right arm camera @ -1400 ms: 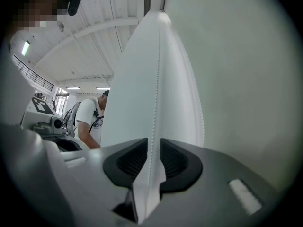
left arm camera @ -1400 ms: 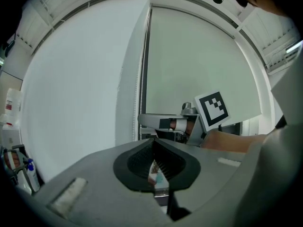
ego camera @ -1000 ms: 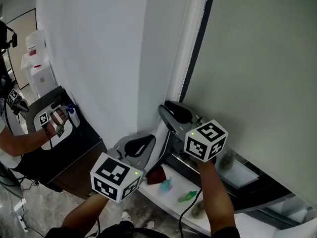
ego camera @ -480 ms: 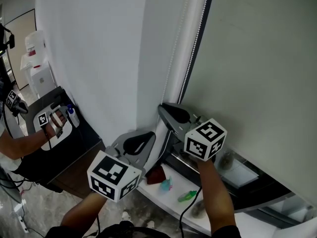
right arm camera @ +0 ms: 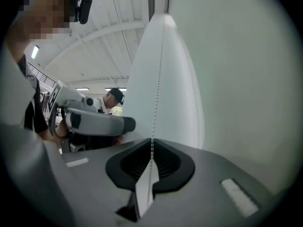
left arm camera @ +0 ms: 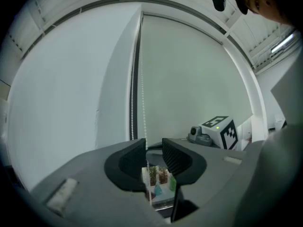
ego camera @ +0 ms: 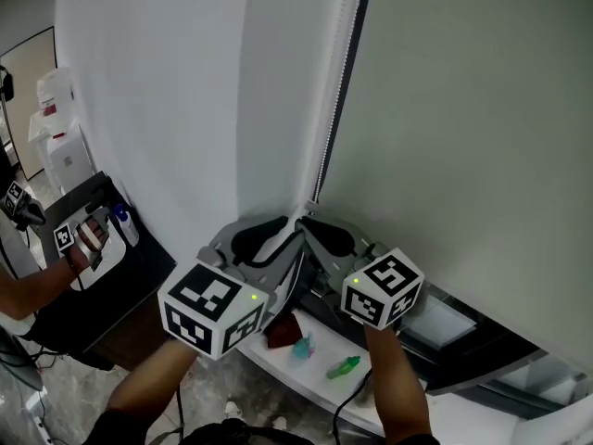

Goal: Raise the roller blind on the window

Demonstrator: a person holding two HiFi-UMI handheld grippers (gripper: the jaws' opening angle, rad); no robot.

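The grey-green roller blind [ego camera: 463,137] hangs down over the window. Its white bead chain [ego camera: 334,109] runs down the blind's left edge, next to a white wall [ego camera: 167,109]. My right gripper [ego camera: 315,228] has just been closing and is shut on the bead chain [right arm camera: 157,89], which drops straight between its pads [right arm camera: 151,143]. My left gripper [ego camera: 283,239] sits close beside it on the left. Its jaws [left arm camera: 154,143] have just been opening, and the chain [left arm camera: 141,103] hangs loose between them near the left pad.
Below the grippers a white sill [ego camera: 306,378] carries a red thing [ego camera: 283,330], a teal one [ego camera: 304,346] and a green one [ego camera: 341,369]. At the far left another person's hand holds a marked gripper [ego camera: 79,236] over a black table [ego camera: 120,281].
My left gripper has risen and opened, letting go of the chain. My right gripper has slid left onto the chain and closed on it.
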